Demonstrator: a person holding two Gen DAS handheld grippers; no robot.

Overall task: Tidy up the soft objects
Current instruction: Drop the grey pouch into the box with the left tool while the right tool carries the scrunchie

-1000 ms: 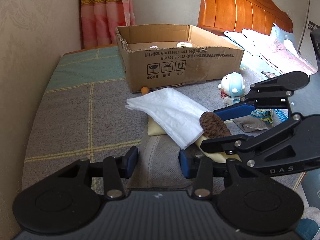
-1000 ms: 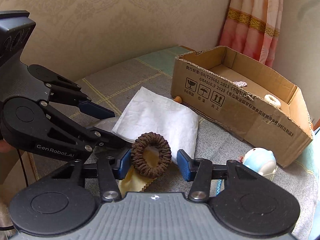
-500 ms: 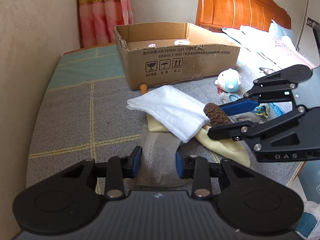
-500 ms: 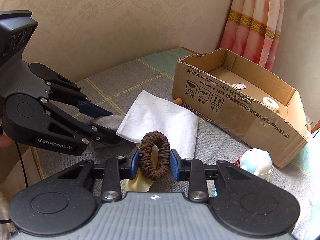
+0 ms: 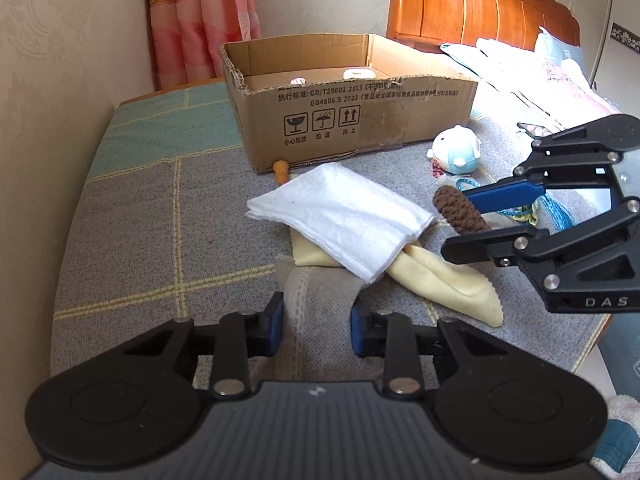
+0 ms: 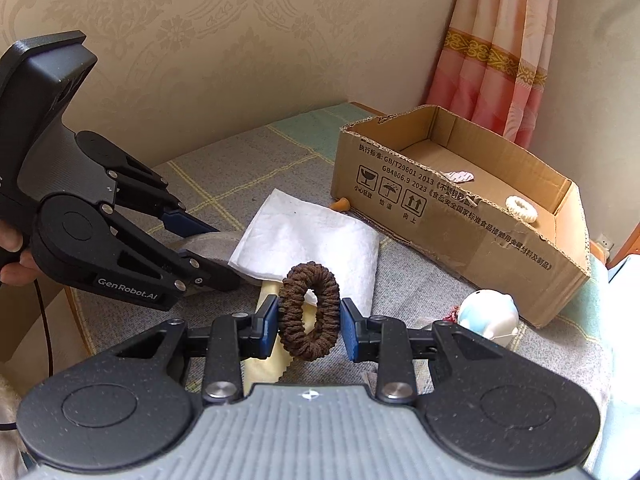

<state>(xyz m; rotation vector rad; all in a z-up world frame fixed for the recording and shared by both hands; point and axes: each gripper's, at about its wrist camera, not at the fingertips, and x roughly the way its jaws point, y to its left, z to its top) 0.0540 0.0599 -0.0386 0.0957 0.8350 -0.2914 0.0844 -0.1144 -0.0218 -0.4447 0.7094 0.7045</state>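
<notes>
On the bed (image 5: 132,216), the right gripper (image 6: 308,322) pinches a brown scrunchie (image 6: 310,312) upright, lifted off the cloths, likely bound for the cardboard box (image 6: 460,216). Just beside it, the left gripper (image 5: 316,322) is closing around a raised fold of grey cloth (image 5: 316,300), perhaps gathering it for the same box.

Each gripper is black, with two big round discs at the bottom and a ribbed grey part between them. Thin black bars with shiny silver screws lead to the fingers, which have blue pads. The left gripper (image 6: 208,236) has "GenRobot.AI" in white letters on its side and a thick grey handle, and a thin black cable hangs down near it. The right gripper (image 5: 472,220) has the letters "DAS" on it.
</notes>
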